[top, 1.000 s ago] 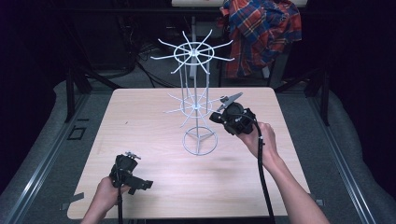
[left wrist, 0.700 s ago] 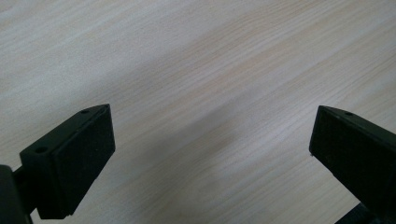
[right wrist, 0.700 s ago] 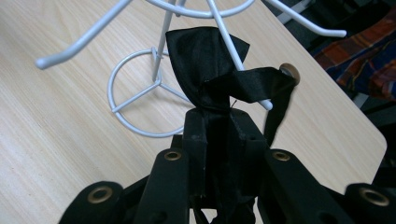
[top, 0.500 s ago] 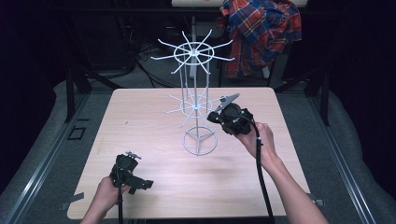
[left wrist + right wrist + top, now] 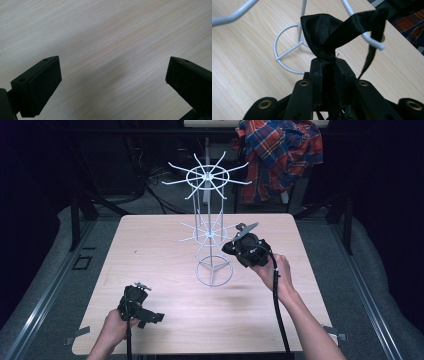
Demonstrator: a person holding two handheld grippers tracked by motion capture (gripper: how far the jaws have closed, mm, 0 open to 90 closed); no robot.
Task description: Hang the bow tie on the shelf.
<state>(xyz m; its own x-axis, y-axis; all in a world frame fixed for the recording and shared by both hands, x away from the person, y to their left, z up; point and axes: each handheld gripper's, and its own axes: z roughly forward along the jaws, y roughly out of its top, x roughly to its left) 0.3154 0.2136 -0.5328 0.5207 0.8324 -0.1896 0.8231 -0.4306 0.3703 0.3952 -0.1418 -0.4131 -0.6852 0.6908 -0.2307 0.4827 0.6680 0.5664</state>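
Two claws work at a pale wooden tabletop (image 5: 160, 250) in the high view: the right claw (image 5: 242, 236) is beside the white wire rack (image 5: 209, 232), the left claw (image 5: 136, 304) rests well short of it. Left gripper view: jaws wide apart over bare wood. Right gripper view: jaws clamped on a black ribbon (image 5: 329, 35) draped across a rack prong (image 5: 372, 41); lifting its loop over that tip before releasing seems wise.

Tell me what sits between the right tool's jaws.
A black ribbon, pinched by the right tool, one strap looped over a white rack prong. The part inside the jaws is hidden.
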